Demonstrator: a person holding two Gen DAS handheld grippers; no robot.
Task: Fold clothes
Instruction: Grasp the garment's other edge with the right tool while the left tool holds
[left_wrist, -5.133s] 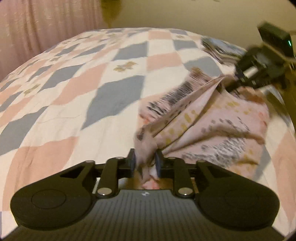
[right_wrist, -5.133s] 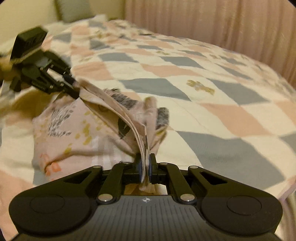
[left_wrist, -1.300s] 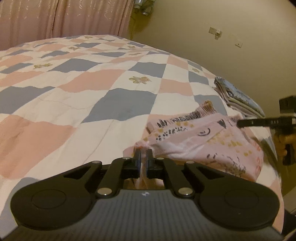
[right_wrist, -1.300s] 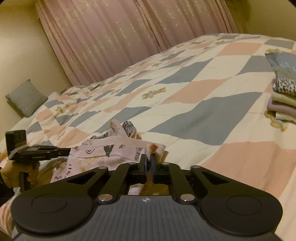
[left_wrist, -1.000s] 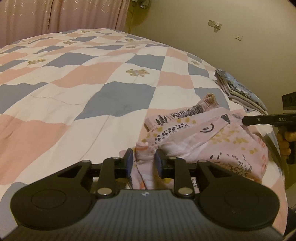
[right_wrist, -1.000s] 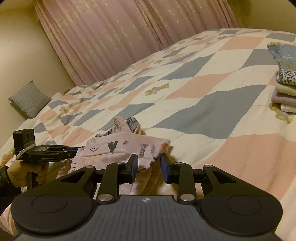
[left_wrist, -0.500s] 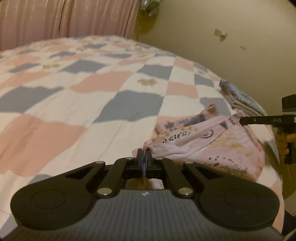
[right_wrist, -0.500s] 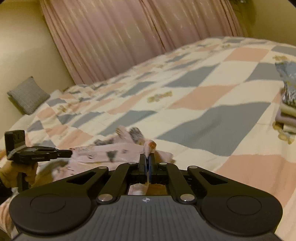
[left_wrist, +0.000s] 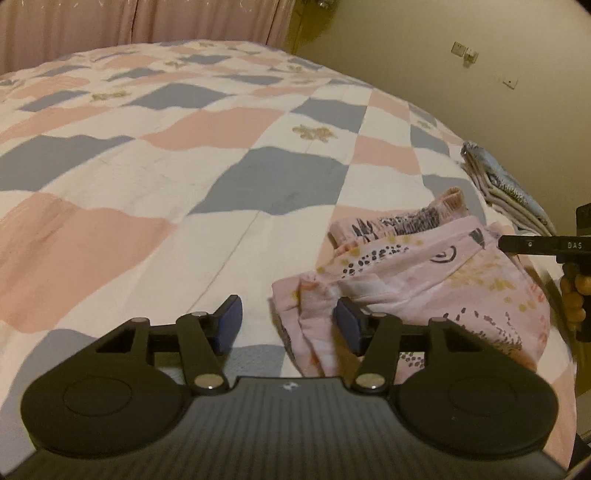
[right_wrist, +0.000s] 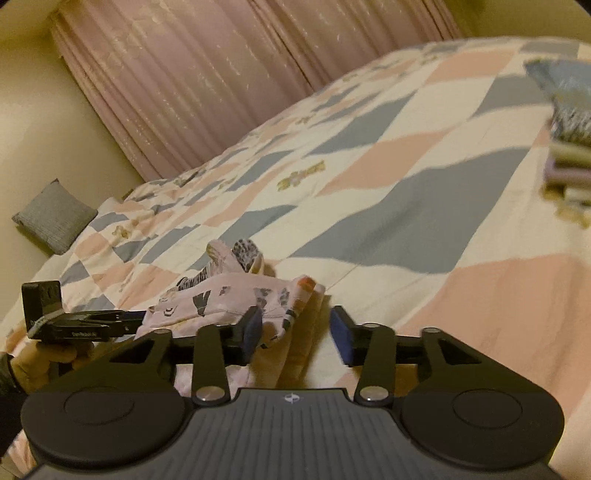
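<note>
Pink garment (left_wrist: 424, 280) on quilt (left_wrist: 147, 206) (both grippers wide apart)

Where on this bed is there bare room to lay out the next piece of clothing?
Free: the wide checked quilt between the pink curtains and the pink patterned garment, and the stretch between that garment and the stack of folded clothes. Crowded: the near edge, around both open grippers.
</note>
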